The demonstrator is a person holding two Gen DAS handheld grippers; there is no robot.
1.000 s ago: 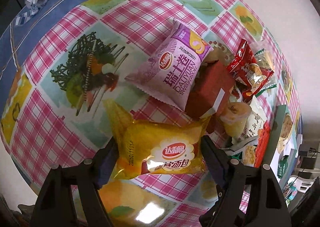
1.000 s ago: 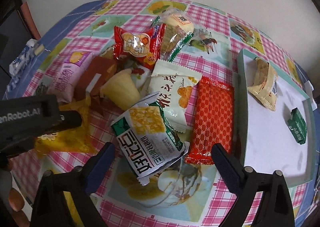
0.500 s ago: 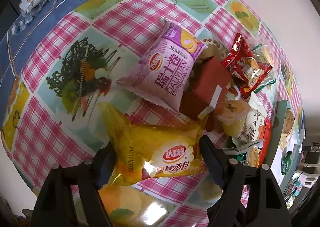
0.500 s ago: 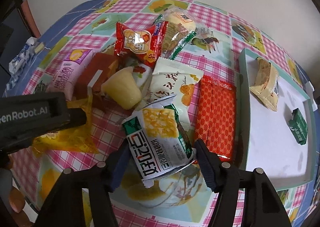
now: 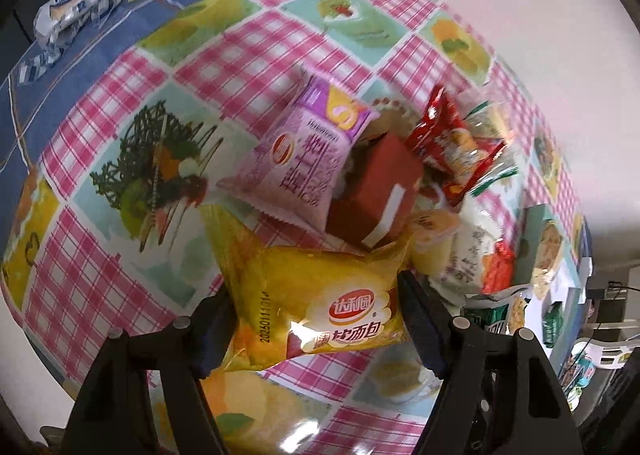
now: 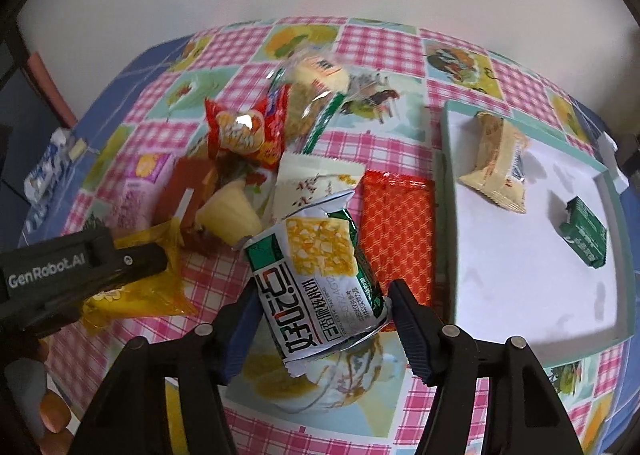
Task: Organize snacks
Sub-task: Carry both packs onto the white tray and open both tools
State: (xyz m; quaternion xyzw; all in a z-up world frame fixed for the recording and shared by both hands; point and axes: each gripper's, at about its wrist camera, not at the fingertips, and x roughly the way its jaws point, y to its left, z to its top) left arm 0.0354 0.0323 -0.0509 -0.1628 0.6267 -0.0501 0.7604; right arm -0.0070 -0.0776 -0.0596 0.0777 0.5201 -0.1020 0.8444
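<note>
My left gripper (image 5: 314,291) has a yellow bread bag (image 5: 320,295) between its jaws, which are closing; the pads press its sides and it hangs just above the checked tablecloth. The right gripper (image 6: 324,291) is shut on a green and white cracker packet (image 6: 316,263), tilted and lifted off the pile. Behind lie a purple bag (image 5: 304,159), a red-brown box (image 5: 380,191), a red packet (image 5: 448,143), a jelly cup (image 6: 228,215), a white packet (image 6: 312,179) and an orange-red packet (image 6: 400,223). At right, a teal-rimmed tray (image 6: 520,295) holds a beige packet (image 6: 496,171) and a green packet (image 6: 584,231).
A clear-wrapped pastry (image 6: 316,75) lies at the far side of the pile. A blue and white wrapper (image 5: 76,11) sits on the blue cloth at the far left. A pale wall stands behind the table. The table's edge curves close below both grippers.
The right gripper's jaws came together on the cracker packet and lifted it. The left gripper rose a little with the yellow bag, squeezing it tighter.
</note>
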